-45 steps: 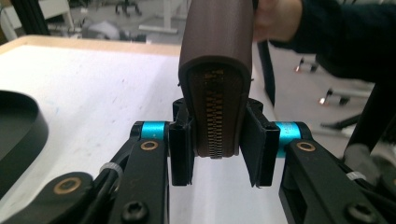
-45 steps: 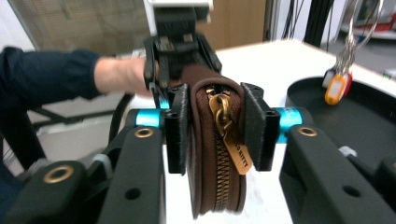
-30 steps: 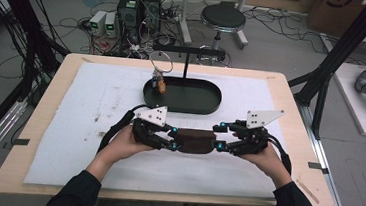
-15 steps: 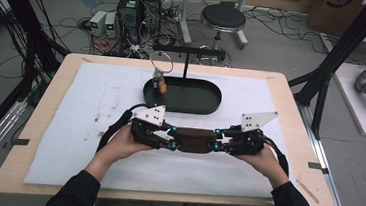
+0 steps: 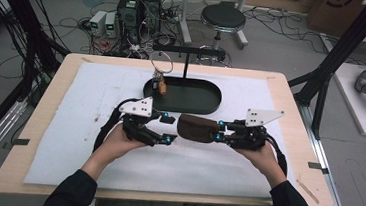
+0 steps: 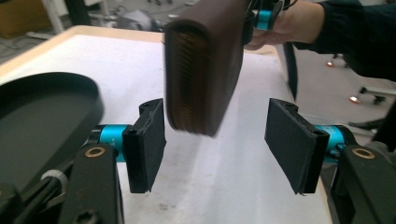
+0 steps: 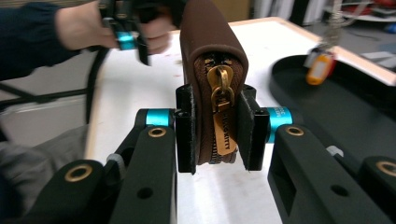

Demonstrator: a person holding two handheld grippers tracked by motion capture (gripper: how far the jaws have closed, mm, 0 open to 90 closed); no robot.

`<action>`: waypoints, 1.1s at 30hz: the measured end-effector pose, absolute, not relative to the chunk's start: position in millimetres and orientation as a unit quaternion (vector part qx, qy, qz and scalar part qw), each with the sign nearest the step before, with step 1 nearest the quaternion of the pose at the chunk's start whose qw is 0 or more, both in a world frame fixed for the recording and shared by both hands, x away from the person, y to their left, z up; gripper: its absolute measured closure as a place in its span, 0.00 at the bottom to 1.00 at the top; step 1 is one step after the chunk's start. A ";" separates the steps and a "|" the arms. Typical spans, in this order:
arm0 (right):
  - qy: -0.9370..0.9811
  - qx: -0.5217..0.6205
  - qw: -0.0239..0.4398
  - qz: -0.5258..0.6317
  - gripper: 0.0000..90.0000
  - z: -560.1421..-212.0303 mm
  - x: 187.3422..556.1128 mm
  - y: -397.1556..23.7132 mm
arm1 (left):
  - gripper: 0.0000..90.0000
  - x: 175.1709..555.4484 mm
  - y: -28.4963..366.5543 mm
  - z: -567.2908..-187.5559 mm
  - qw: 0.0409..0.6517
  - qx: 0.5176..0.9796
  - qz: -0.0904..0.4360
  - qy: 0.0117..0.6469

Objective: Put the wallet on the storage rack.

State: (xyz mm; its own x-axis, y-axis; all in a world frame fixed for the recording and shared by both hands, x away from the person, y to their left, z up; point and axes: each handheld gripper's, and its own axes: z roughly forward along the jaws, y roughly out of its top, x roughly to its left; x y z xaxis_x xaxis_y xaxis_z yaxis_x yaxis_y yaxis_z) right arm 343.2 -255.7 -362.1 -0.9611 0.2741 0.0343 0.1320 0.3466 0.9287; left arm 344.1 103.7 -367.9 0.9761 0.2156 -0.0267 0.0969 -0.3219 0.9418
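A brown zip pouch (image 5: 196, 128) hangs level above the white mat, between my two grippers. My right gripper (image 5: 220, 131) is shut on its zipper end; its jaws have just been closing, and in the right gripper view (image 7: 215, 135) both pads press the pouch (image 7: 210, 46) beside the brass zipper pull (image 7: 220, 116). My left gripper (image 5: 168, 128) is open, its jaws having just been opening. In the left gripper view (image 6: 215, 140) the pouch's far end (image 6: 205, 65) floats between the pads (image 6: 147, 140) without touching them.
A black oval tray (image 5: 191, 101) lies behind the grippers, with a thin black stand (image 5: 187, 58) and an orange tag (image 5: 161, 86) hanging from it. The white mat (image 5: 69, 123) covers most of the wooden table. Cables, boxes and a stool stand on the floor beyond.
The left jaws have spread and let go of the pouch. The right jaws have closed onto its other end. Both hands stay about where they were.
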 end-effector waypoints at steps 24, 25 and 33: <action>0.788 0.282 0.199 0.509 0.81 -374.6 414.2 -211.0 | 0.34 313.4 170.9 -393.9 0.602 0.758 0.143 0.209; 0.788 0.287 0.201 0.506 0.81 -376.8 417.4 -207.5 | 0.34 313.9 171.9 -395.1 0.600 0.759 0.143 0.209; 0.778 0.322 0.211 0.497 0.81 -397.3 438.8 -191.2 | 0.34 314.7 172.9 -398.8 0.605 0.753 0.141 0.215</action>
